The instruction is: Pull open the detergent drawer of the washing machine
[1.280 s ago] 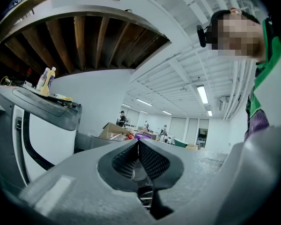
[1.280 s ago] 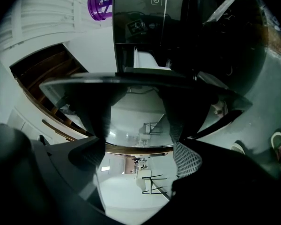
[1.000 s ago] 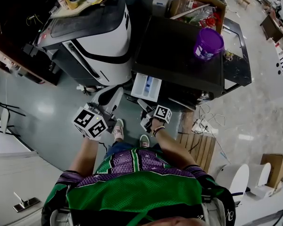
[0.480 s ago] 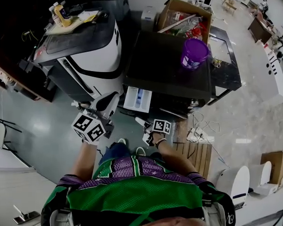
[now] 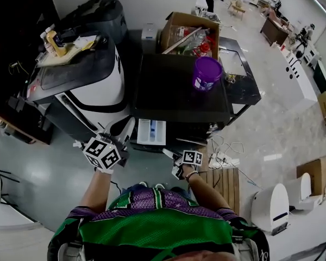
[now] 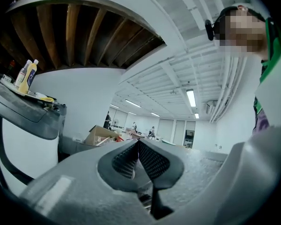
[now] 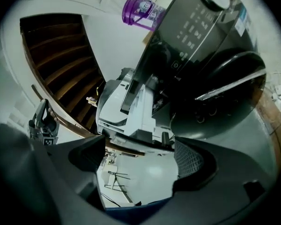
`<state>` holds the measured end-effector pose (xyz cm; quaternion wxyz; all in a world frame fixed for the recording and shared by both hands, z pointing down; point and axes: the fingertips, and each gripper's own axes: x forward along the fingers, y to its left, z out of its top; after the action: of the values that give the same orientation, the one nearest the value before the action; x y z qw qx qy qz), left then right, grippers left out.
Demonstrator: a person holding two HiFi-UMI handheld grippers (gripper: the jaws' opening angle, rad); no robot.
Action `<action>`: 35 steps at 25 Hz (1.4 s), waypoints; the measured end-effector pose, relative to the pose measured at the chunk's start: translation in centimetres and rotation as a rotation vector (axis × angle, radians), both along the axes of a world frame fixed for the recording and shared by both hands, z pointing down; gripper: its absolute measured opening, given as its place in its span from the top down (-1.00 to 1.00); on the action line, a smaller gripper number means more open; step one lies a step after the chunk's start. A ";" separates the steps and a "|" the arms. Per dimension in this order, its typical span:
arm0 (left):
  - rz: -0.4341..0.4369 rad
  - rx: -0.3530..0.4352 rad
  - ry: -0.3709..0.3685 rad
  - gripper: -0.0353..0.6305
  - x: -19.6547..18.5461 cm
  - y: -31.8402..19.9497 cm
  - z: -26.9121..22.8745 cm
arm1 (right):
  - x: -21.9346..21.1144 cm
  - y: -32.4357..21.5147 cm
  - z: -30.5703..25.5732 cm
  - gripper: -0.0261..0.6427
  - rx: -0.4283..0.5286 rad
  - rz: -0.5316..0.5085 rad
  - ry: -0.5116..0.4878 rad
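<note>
The left tool is shut pad to pad on nothing, near the person and left of the drawer. The right tool gapes wide and empty, just near of the black washing machine. The detergent drawer already juts from the machine's front at its left end, its white tray exposed and neither tool touching it. It looks like light, stiff plastic on slides, which may bind if tugged askew, so the middle of its front lip is the place to grip. A purple tub sits on top.
</note>
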<state>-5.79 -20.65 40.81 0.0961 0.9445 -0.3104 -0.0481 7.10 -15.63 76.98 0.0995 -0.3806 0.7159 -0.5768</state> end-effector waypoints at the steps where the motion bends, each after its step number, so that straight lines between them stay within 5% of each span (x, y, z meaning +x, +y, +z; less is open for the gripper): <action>1: 0.007 -0.001 0.004 0.84 -0.2 -0.4 -0.1 | 0.8 -0.4 -0.4 -0.43 0.006 0.029 0.007; 9: 0.032 -0.003 0.032 0.84 -1.5 -2.7 -1.0 | 3.4 -4.3 -7.9 -0.43 0.177 0.124 0.169; 23: 0.048 -0.008 0.040 0.84 -4.7 -6.0 -1.1 | -1.1 -6.4 -21.2 -0.43 0.513 0.106 0.576; 35: 0.048 0.039 0.038 0.84 -4.7 -5.5 -3.3 | -3.5 -5.8 -32.6 -0.33 0.755 0.118 0.681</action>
<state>-10.51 -26.17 37.56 0.0845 0.9523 -0.2849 -0.0699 3.65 -21.45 44.42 0.0236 -0.5243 0.8435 -0.1146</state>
